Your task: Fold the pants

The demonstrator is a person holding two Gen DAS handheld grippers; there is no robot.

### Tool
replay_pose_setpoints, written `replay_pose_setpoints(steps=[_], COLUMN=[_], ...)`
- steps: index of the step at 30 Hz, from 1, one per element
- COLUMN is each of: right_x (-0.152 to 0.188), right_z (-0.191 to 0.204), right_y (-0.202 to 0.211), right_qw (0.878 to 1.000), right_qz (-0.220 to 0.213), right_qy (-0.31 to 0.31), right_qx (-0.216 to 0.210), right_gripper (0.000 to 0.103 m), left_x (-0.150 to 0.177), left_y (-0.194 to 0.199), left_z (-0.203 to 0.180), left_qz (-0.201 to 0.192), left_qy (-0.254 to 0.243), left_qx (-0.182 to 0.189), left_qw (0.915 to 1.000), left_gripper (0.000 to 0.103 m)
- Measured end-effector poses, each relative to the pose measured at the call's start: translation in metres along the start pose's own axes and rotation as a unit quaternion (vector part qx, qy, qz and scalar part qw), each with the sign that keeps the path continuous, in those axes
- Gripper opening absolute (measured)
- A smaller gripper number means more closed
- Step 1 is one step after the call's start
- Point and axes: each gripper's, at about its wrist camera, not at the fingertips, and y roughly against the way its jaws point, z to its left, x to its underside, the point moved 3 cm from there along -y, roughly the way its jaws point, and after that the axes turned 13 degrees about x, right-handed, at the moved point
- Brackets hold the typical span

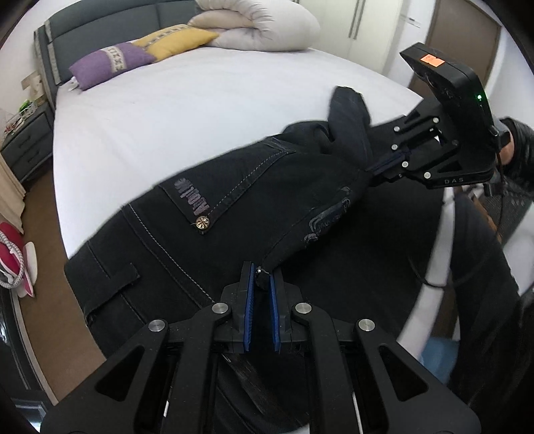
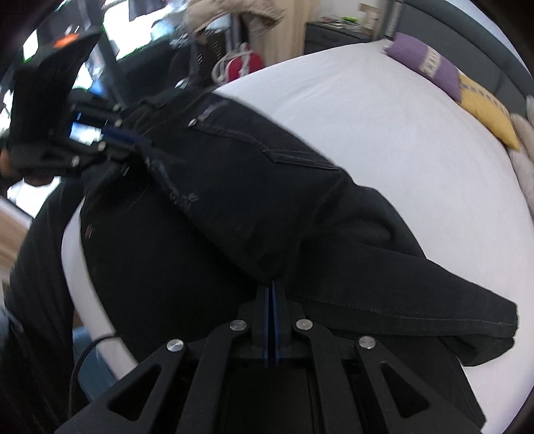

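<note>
The left gripper point(image 1: 263, 277), nearest its own camera, is clamped on a fold of the black pants point(image 1: 233, 213); its blue pads point(image 1: 248, 313) stand slightly apart with denim pinched at their tips. The right gripper point(image 2: 271, 287) is likewise closed on the fabric, its pads nearly touching.

The pants lie partly on the white bed point(image 1: 167, 110), near its front edge, stretched between the two grippers.

The left wrist view alone shows a back pocket point(image 1: 217, 177) with lettering and a metal rivet point(image 1: 202, 222), white contrast stitching and a belt loop. It also shows the right gripper point(image 1: 388, 163) from outside, gripping the far end of the garment.

The right wrist view alone shows one leg point(image 2: 417, 293) trailing to the right across the sheet, hem lying flat. The left gripper point(image 2: 133, 140) appears there at upper left, blurred.

Beyond the pants: a purple pillow point(image 1: 106, 63), a yellow pillow point(image 1: 173, 40), a rolled duvet point(image 1: 260, 23), a grey headboard point(image 1: 110, 23) and a nightstand point(image 1: 26, 143).
</note>
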Motion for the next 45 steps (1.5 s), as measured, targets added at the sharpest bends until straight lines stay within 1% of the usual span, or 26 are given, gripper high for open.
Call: replay_pose_setpoints(steps=[3,5,7,11,13,14,19,21,24,25,27,28,30,34,36,38,40,43,44,45], right_x=[0.013,0.014,0.020,0.021,0.018,0.008,0.004,0.008,0.011,0.021,0.017,0.022,0.024,0.018,0.014,0.021,0.029,0.032,0.033,0.032], right_z=[0.024,0.040,0.053,0.069,0.076,0.077,0.087,0.087,0.093,0.095,0.099,0.098,0.100,0.103,0.100,0.104,0.104,0.105,0.106,0.106], right_y=[0.010,0.012,0.014,0.015,0.017,0.016,0.018,0.017,0.018,0.017,0.017,0.019,0.017,0.006,0.003,0.003,0.007,0.005,0.005,0.005], right_qw=[0.999,0.998,0.998,0.997,0.996,0.995,0.994,0.993,0.994,0.993,0.993,0.993,0.993,0.993,0.993,0.994,0.995,0.995,0.995,0.995], right_qz=[0.012,0.019,0.024,0.029,0.030,0.030,0.033,0.034,0.036,0.036,0.037,0.036,0.038,0.040,0.038,0.036,0.033,0.029,0.028,0.027], right_qy=[0.036,0.052,0.066,0.075,0.081,0.088,0.099,0.102,0.101,0.101,0.103,0.103,0.096,0.092,0.087,0.077,0.069,0.061,0.059,0.056], right_qx=[0.005,0.003,0.006,0.017,0.023,0.027,0.037,0.040,0.038,0.041,0.049,0.053,0.053,0.061,0.065,0.065,0.066,0.069,0.071,0.073], right_gripper=[0.004,0.004,0.004,0.004,0.004,0.004,0.004,0.004,0.004,0.004,0.004,0.005,0.005,0.006,0.007,0.007,0.008,0.010,0.010,0.010], left_x=[0.018,0.025,0.040,0.050,0.050,0.048,0.054,0.059,0.069,0.069,0.072,0.072,0.075,0.078,0.078,0.079,0.078,0.066,0.060,0.048], left_y=[-0.001,-0.002,-0.003,-0.007,-0.007,-0.006,-0.005,-0.006,-0.008,-0.011,-0.012,-0.013,-0.015,-0.011,-0.005,0.005,0.014,0.031,0.034,0.035], left_z=[-0.014,-0.018,-0.034,-0.048,-0.047,-0.043,-0.045,-0.049,-0.037,-0.035,-0.031,-0.030,-0.027,-0.022,-0.022,-0.020,-0.020,-0.021,-0.023,-0.026], left_qz=[0.008,0.017,0.024,0.041,0.043,0.042,0.043,0.044,0.042,0.042,0.040,0.037,0.032,0.024,0.025,0.026,0.023,0.001,-0.010,-0.029], left_qy=[-0.005,-0.005,-0.007,-0.019,-0.020,-0.019,-0.019,-0.017,-0.008,-0.005,-0.006,-0.005,0.001,0.015,0.020,0.034,0.043,0.053,0.054,0.058], left_qx=[0.012,0.019,0.027,0.028,0.028,0.029,0.033,0.034,0.034,0.034,0.030,0.028,0.026,0.026,0.024,0.024,0.022,0.003,0.000,0.000], left_qw=[0.9999,0.9997,0.9993,0.9986,0.9985,0.9985,0.9983,0.9983,0.9985,0.9985,0.9987,0.9989,0.9991,0.9993,0.9992,0.9988,0.9986,0.9986,0.9985,0.9979], left_gripper=[0.008,0.008,0.007,0.008,0.007,0.007,0.007,0.007,0.007,0.007,0.007,0.007,0.011,0.013,0.017,0.021,0.021,0.021,0.021,0.021])
